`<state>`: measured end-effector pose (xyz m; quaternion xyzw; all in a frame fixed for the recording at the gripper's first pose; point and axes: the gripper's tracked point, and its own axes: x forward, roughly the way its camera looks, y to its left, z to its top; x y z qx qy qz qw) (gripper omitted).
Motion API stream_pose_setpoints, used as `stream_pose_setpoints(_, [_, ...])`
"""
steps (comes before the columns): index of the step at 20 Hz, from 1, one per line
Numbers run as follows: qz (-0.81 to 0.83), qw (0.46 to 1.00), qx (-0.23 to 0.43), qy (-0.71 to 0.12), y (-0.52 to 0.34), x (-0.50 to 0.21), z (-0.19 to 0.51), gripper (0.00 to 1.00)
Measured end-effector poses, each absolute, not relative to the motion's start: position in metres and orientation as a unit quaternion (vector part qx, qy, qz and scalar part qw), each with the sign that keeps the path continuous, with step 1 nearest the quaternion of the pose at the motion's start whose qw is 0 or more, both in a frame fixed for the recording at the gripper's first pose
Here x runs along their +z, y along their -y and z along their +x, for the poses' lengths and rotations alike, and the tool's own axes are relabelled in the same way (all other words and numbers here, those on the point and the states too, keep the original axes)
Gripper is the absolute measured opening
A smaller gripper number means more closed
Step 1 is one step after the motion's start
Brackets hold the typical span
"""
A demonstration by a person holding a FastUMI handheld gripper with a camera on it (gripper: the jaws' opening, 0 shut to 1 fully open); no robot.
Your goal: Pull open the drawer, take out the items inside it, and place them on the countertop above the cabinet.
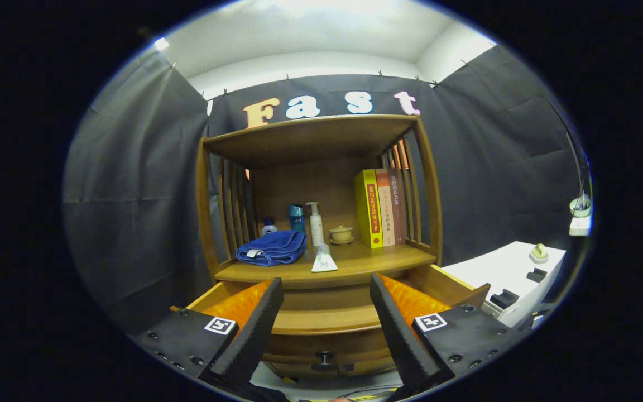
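Wooden and pulled out toward the camera, the drawer stands open at the bottom of the cabinet, just ahead of the gripper and partly between its two fingers. Its inside is mostly hidden behind the fingers, so what lies in it cannot be told. Below the drawer's front edge a dark round knob shows on the panel underneath.

The fingers are spread wide apart, with nothing held between them; they hang in front of the drawer without touching it.

Just above the drawer is the countertop, the lower shelf surface of the cabinet. Near its front edge, in the middle, a small white tube stands on its cap. To the left of it lies a folded blue towel. Farther back stand a small bottle with a blue cap, a teal bottle and a white pump bottle; right of these is a little lidded cup on a saucer. At the right end three books stand upright against the slatted side.

Beyond the cabinet to the right, a white table carries a few small dark pieces.
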<state>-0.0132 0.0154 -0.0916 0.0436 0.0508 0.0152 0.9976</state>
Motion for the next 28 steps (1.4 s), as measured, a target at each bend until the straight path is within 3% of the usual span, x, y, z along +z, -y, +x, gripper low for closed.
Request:
stream_pose_setpoints(7, [0.025, 0.998, 0.018, -0.051, -0.008, -0.118, -0.032, 0.98])
stream_pose_setpoints(28, [-0.002, 0.994, 0.023, -0.111, -0.019, -0.252, 0.003, 0.99])
